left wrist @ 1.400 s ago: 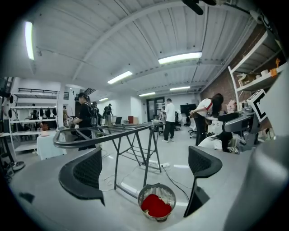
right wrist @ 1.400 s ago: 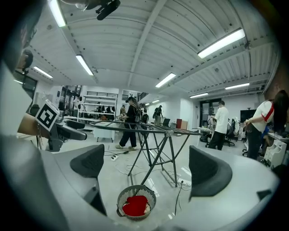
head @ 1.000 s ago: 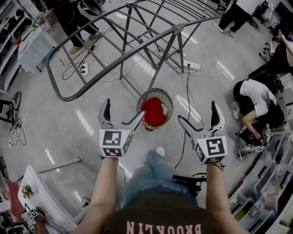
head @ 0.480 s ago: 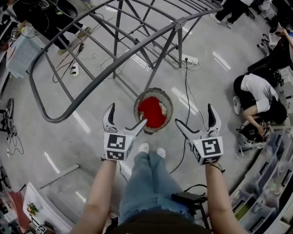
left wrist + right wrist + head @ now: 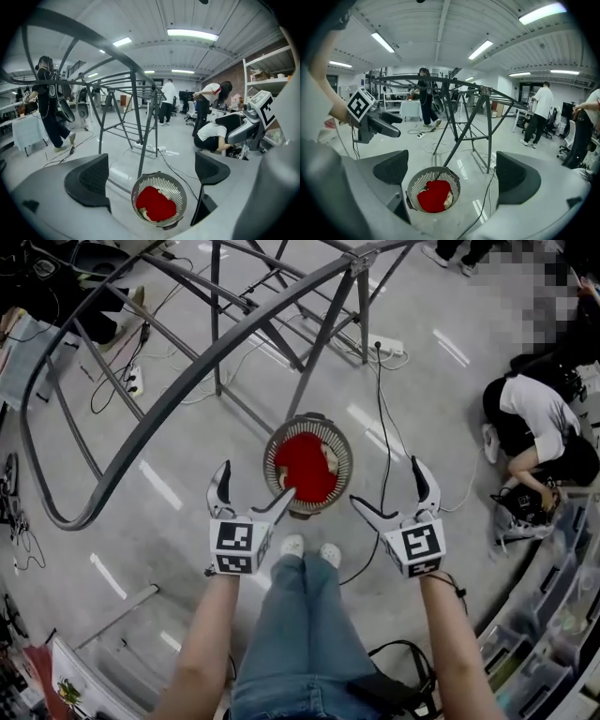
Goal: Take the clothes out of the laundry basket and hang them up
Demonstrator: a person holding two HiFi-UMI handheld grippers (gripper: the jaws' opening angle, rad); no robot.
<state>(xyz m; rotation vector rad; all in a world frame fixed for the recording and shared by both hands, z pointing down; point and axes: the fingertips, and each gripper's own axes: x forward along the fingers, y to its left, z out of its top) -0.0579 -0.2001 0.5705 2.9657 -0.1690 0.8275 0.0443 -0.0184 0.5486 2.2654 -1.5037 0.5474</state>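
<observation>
No words, numbers or brands can be read. The left gripper [image 5: 257,478] and right gripper [image 5: 385,481] bear only black-and-white square markers.

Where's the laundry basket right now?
Head view, centre: the laundry basket sits on the floor just ahead of the person's shoes, framed between the left tool and right tool, by the foot of the grey drying rack.

This is looking like a lab or workshop hall: strip lights [image 5: 192,34] are glowing along a ribbed ceiling [image 5: 440,28], a glossy grey floor [image 5: 122,484] is reflecting them, a cable [image 5: 379,409] and power strip [image 5: 388,346] are trailing across it, shelves of plastic bins [image 5: 548,662] are lining the right edge, a big metal frame [image 5: 187,381] is standing in the open, and people [image 5: 540,112] are working around it
</observation>
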